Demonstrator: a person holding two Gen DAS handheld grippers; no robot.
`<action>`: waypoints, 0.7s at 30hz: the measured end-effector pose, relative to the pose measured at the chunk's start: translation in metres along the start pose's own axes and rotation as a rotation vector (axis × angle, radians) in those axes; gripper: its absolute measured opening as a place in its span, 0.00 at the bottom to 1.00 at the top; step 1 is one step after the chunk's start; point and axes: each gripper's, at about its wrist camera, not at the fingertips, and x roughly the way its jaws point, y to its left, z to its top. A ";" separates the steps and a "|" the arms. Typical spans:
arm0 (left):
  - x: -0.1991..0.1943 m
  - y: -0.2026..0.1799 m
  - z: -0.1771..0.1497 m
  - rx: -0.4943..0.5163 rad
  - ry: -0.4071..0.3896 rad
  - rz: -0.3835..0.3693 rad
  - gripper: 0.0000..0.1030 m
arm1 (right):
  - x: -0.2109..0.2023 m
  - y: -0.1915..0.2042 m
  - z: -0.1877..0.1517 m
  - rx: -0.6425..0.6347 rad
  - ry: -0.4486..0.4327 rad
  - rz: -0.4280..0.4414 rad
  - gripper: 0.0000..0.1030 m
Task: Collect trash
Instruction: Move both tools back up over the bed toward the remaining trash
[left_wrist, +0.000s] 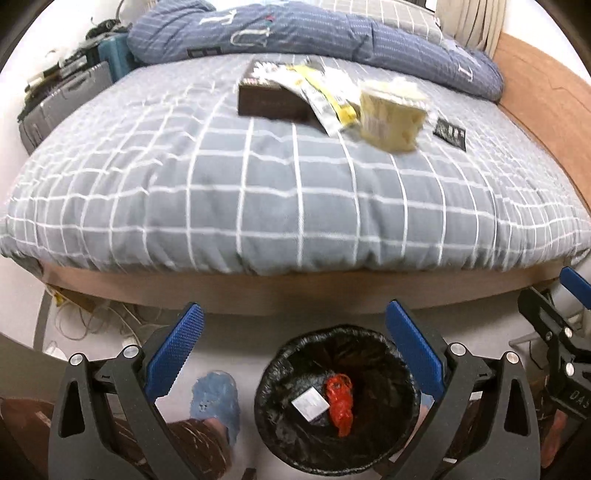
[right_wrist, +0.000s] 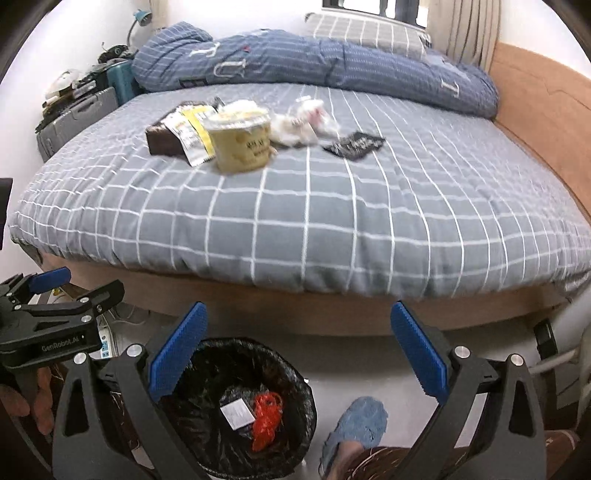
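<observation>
Trash lies on the bed: a yellow cup (left_wrist: 391, 114) (right_wrist: 240, 138), a brown box (left_wrist: 271, 99) (right_wrist: 164, 138), a white-and-yellow wrapper (left_wrist: 325, 99) (right_wrist: 192, 136), a black packet (left_wrist: 450, 134) (right_wrist: 354, 144) and crumpled clear plastic (right_wrist: 306, 122). A black-lined bin (left_wrist: 338, 402) (right_wrist: 240, 406) on the floor holds a red net (left_wrist: 340, 402) (right_wrist: 266, 419) and a white card (left_wrist: 310, 404) (right_wrist: 236, 411). My left gripper (left_wrist: 295, 350) is open and empty above the bin. My right gripper (right_wrist: 299, 354) is open and empty beside the bin.
The grey checked bed (left_wrist: 258, 192) (right_wrist: 332, 214) has a wooden frame (left_wrist: 546, 122). A blue duvet (left_wrist: 314, 33) (right_wrist: 314, 62) lies at the back. Suitcases (left_wrist: 62, 99) stand at left. Blue slippers (left_wrist: 216, 402) (right_wrist: 358, 424) are on the floor by the bin.
</observation>
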 end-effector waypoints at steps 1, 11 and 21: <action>0.000 0.001 0.003 -0.005 -0.007 0.001 0.94 | -0.001 0.002 0.003 -0.005 -0.007 0.001 0.93; -0.006 0.027 0.056 -0.057 -0.093 0.025 0.94 | 0.001 0.018 0.043 -0.024 -0.079 0.029 0.93; 0.014 0.038 0.100 -0.061 -0.111 0.024 0.94 | 0.029 0.028 0.092 -0.056 -0.121 0.040 0.92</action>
